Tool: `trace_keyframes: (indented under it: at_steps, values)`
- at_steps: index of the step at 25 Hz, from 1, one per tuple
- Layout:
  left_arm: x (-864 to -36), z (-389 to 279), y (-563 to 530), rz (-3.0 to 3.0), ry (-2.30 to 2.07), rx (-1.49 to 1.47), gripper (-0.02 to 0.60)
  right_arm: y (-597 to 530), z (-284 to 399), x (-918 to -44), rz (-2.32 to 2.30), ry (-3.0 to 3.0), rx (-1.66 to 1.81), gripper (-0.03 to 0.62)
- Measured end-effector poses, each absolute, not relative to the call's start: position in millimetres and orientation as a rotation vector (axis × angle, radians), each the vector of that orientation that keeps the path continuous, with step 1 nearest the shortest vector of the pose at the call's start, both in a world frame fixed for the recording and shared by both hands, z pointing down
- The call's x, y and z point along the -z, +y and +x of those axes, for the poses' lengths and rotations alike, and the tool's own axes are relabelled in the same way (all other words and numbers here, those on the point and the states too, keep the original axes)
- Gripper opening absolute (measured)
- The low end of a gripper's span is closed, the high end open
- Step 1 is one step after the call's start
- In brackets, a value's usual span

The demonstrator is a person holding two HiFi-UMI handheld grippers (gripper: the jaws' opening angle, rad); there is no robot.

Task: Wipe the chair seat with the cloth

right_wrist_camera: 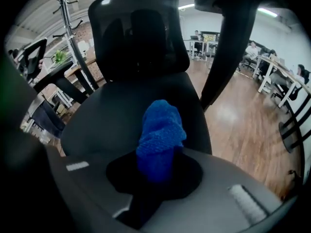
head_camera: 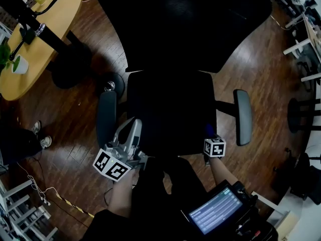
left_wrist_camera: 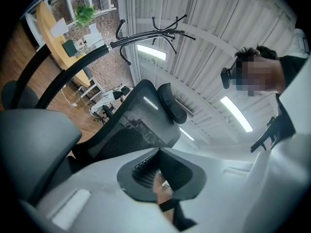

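The black office chair's seat (head_camera: 170,114) lies straight below me, its backrest (head_camera: 180,19) beyond it. My right gripper (head_camera: 211,137) hovers at the seat's near right corner, shut on a bunched blue cloth (right_wrist_camera: 161,130). In the right gripper view the cloth stands up from the jaws over the seat (right_wrist_camera: 116,115), facing the backrest (right_wrist_camera: 141,33). My left gripper (head_camera: 131,132) is by the seat's near left edge, beside the left armrest (head_camera: 106,117). It tilts upward, its jaws pressed together with nothing held (left_wrist_camera: 159,152).
A right armrest (head_camera: 243,115) sticks out beside the seat. A round wooden table (head_camera: 55,19) and a black coat rack (head_camera: 35,26) stand at the far left on the wood floor. Someone's shoes (head_camera: 42,134) are at the left. A lit screen (head_camera: 215,210) hangs at my chest.
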State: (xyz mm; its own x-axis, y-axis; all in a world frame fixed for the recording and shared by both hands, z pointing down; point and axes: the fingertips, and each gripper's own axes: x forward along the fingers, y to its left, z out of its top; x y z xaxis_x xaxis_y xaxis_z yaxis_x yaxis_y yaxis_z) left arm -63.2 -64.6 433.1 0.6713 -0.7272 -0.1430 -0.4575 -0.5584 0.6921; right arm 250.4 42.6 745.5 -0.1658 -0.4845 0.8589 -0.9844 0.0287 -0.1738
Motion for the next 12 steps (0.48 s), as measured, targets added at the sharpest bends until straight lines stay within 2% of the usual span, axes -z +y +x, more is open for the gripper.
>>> trace_keyframes:
  at_steps: [5,12]
  values:
    - [-431.3,-64.8,-68.6,2.246,-0.909,0.569,-0.008,6.7,225.9,-732.5,1.538,-1.775,-1.091,0.052]
    - [-436.0,-67.1,-73.1,2.236,-0.910,0.589,-0.008,-156.7,132.4,-707.3,1.380,-2.030,-0.948,0.054]
